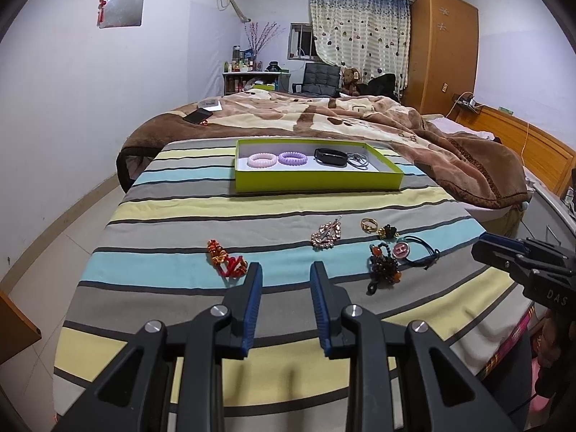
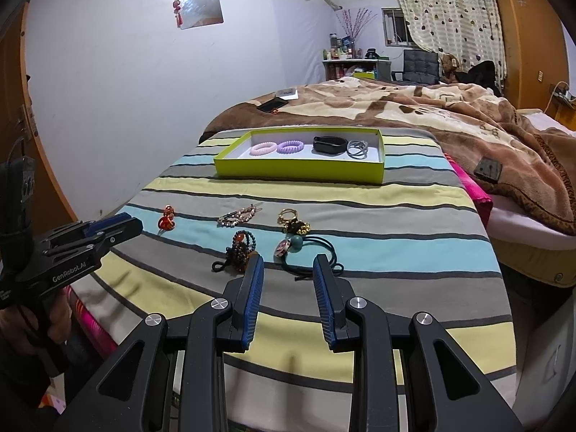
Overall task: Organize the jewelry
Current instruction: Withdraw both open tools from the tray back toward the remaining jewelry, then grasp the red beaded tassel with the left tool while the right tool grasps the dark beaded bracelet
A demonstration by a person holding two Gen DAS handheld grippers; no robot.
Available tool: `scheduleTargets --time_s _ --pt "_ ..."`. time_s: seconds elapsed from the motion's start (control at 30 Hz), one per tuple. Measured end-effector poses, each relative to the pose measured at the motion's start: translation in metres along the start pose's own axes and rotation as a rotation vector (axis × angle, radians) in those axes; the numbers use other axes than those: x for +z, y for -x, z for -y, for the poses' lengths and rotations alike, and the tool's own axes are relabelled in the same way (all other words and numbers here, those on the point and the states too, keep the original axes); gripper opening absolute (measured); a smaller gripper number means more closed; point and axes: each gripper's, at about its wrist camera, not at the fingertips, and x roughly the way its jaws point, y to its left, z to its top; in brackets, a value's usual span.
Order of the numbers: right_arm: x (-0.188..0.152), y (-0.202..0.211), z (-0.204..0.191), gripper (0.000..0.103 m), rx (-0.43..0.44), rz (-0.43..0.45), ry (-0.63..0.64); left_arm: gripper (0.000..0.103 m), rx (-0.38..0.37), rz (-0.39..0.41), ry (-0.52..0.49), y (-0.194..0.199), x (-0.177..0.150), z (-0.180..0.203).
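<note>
Behind the shallow lime-green cardboard tray [image 1: 316, 181], the plush brown blanket [image 1: 360, 115] hides the rest of the bed. Inside the tray lie a pink coiled hair tie [image 1: 262, 160], a purple coiled one [image 1: 292, 158], a black band [image 1: 331, 153] and thin grey loops [image 1: 358, 161], hard to make out. In front of the tray, on the striped cloth [image 1: 172, 270], sit a red beaded piece [image 1: 226, 261], a rhinestone clip [image 1: 325, 235], a gold ring [image 1: 369, 224] and a dark beaded bracelet [image 1: 383, 268]. The left gripper [image 1: 284, 277] and right gripper [image 2: 288, 270] have fingers spread, holding nothing.
</note>
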Motion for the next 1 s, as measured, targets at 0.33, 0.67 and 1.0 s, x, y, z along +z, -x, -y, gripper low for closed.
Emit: scheduleTargets --time_s 0.33,0.67,1.0 --pt "0.000 -0.016 -0.008 0.029 0.026 -0.030 0.005 0.032 0.045 -0.030 0.041 -0.015 -0.003 -0.019" --pt "0.004 -0.045 -0.028 0.029 0.058 -0.078 0.027 0.036 0.063 -0.096 0.093 -0.043 0.006 -0.036" --pt "0.011 -0.080 -0.044 0.029 0.060 -0.137 0.038 0.044 0.102 -0.199 0.143 -0.075 0.012 -0.048"
